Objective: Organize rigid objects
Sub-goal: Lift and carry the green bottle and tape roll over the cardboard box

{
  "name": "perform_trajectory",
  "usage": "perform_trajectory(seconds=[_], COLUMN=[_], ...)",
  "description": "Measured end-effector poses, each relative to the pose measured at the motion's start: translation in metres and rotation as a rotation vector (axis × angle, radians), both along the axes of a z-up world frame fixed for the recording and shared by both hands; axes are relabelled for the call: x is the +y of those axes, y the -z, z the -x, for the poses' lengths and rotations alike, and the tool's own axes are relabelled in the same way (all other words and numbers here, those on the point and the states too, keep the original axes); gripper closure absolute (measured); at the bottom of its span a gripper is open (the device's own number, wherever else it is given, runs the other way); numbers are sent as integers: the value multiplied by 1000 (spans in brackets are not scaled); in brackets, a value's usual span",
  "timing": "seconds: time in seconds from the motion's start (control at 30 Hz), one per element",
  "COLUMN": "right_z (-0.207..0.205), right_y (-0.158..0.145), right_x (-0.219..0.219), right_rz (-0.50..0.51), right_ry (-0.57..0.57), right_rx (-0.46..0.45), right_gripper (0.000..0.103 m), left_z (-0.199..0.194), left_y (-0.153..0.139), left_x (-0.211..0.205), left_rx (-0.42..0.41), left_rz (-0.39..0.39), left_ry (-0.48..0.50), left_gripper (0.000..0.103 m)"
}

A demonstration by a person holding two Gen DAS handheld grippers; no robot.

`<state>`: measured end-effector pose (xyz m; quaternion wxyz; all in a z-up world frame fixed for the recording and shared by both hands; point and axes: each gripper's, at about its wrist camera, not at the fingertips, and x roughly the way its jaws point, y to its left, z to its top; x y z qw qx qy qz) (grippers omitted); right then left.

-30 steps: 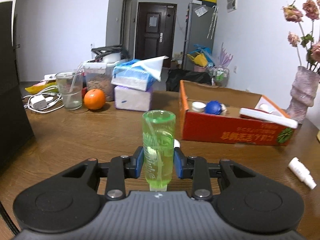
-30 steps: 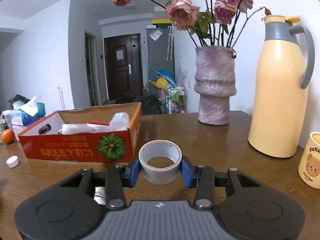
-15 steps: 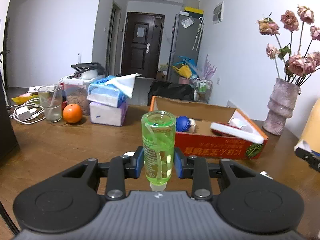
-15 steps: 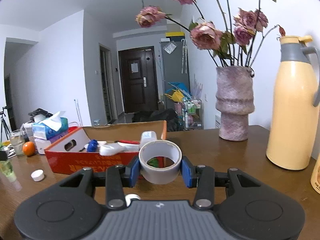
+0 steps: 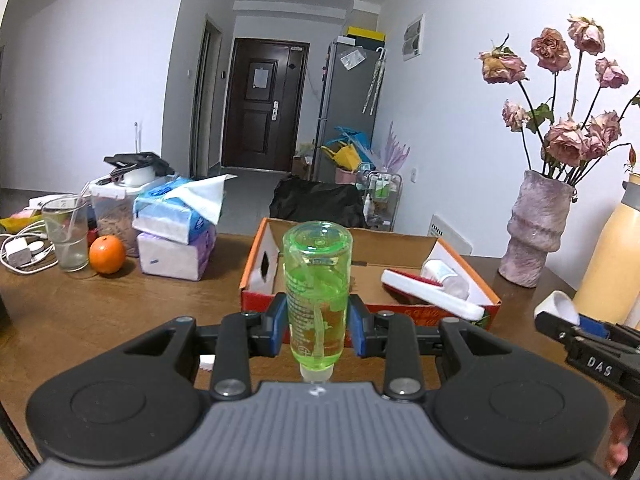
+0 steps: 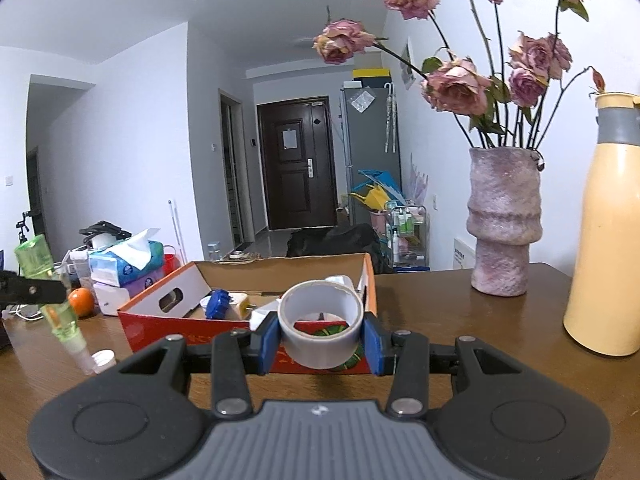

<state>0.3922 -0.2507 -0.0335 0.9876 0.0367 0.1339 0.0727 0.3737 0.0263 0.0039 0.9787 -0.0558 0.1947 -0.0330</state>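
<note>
Even, soft indoor light; white walls bright, no hard shadows. Both views sharp at center, fisheye-bent with dark vignetted corners. Faint glare on the table (image 6: 480, 320).

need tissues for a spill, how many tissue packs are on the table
2, stacked at the table's far left beside the orange: the blue tissue pack with a sheet pulled out, on top of the purple-white tissue pack. Clutter behind may hide more.

A clear green bottle (image 5: 317, 293) of liquid stands upside down, neck downward, clamped between the left tool's (image 5: 317, 330) blue pads. A grey tape roll (image 6: 320, 325), hole facing forward, sits pinched in the right tool (image 6: 320, 339). Beyond both, an open red cardboard box (image 6: 192, 330) rests on the tabletop, holding a blue ball (image 6: 217, 303) and white items.
</note>
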Motion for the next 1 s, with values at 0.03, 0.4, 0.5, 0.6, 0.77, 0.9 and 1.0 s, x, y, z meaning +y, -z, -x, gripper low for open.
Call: perform_trajectory(seconds=[0.03,0.4,0.5,0.6,0.77,0.9,1.0], right_z=[-1,-14,-19,-25,-39,-50,-61], right_y=[0,-7,-9,-12,-17,-20,-22], right_x=[2,13,14,15,16,17,19], right_rz=[0,13,15,14,9,11,15], right_ry=[-3,-26,-26,-27,-22,-24,-29], right_rx=[0,-14,-17,-25,-35,-36,-32], right_gripper=[61,61,61,61,61,61,61], left_z=[-1,-22,-28,-35,-49,-60,-71], left_y=[0,-5,-8,-10,-12,-12,-11], left_x=[-2,-19,-24,-30,-36,-39,-41], left_rx=[-2,-15,-30,-41,-48,-54,-46], left_rz=[-1,11,10,7,15,13,11], left_ry=[2,24,25,21,15,9,5], left_gripper=[71,71,71,71,71,71,71])
